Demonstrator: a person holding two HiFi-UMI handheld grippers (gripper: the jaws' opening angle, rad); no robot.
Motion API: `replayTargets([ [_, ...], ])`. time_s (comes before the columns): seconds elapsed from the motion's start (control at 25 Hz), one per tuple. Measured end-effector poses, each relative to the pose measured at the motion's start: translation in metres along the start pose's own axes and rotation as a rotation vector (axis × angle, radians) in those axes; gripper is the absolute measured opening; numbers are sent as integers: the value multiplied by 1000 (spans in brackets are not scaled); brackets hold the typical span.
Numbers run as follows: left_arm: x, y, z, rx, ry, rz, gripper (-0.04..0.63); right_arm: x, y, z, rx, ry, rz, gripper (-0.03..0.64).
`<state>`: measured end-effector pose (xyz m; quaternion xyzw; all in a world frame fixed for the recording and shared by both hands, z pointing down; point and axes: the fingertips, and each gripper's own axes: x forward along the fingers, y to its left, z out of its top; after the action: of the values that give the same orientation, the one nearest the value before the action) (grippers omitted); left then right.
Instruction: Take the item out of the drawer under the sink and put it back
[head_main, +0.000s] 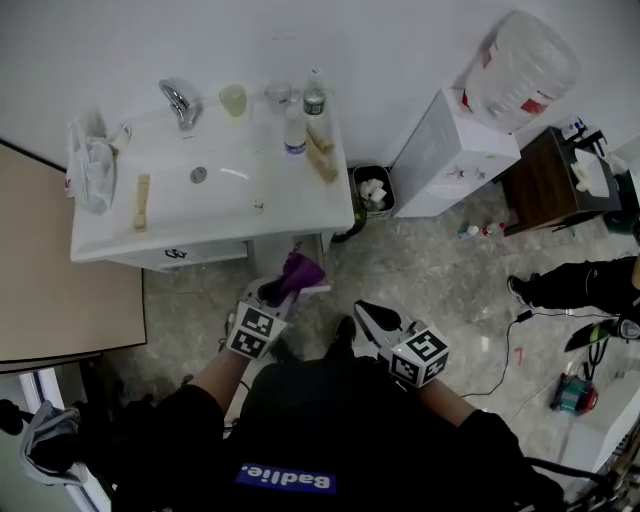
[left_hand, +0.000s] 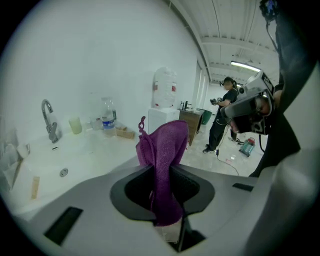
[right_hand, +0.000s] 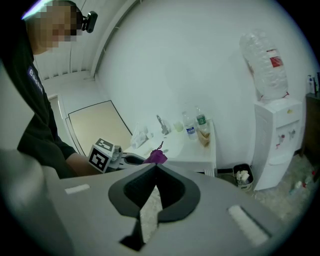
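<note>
A purple cloth (head_main: 298, 270) is pinched in my left gripper (head_main: 275, 292), held in the air just in front of the white sink cabinet (head_main: 210, 215). In the left gripper view the cloth (left_hand: 162, 150) stands up between the jaws of the left gripper (left_hand: 161, 169) and drapes down over them. The drawer front (head_main: 180, 256) under the sink is to the left of the cloth. My right gripper (head_main: 372, 318) hovers to the right, its jaws (right_hand: 154, 167) shut with nothing in them. The cloth (right_hand: 156, 157) shows beyond their tips.
On the sink top stand a faucet (head_main: 180, 100), a cup (head_main: 233, 99), bottles (head_main: 314, 98) and a brush (head_main: 142, 200). A small bin (head_main: 372, 190) and a water dispenser (head_main: 455, 150) stand to the right. Another person (head_main: 580, 285) and cables (head_main: 500, 365) are on the floor at right.
</note>
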<state>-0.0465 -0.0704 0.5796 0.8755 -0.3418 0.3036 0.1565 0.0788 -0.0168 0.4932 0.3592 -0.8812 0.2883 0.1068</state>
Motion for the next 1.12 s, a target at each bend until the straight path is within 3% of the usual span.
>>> replayTargets([
  [0.36, 85, 38, -62, 119, 206, 3, 91, -17, -36, -20, 62, 37, -88, 2],
  [0.6, 140, 58, -100, 145, 295, -17, 91, -24, -55, -44, 99, 90, -147, 2],
  [0.92, 195, 80, -152, 238, 425, -9, 91, -40, -76, -69, 153, 138, -224, 2],
  [1.12, 219, 90, -176, 245, 459, -6, 91, -46, -84, -87, 167, 182, -243, 2],
])
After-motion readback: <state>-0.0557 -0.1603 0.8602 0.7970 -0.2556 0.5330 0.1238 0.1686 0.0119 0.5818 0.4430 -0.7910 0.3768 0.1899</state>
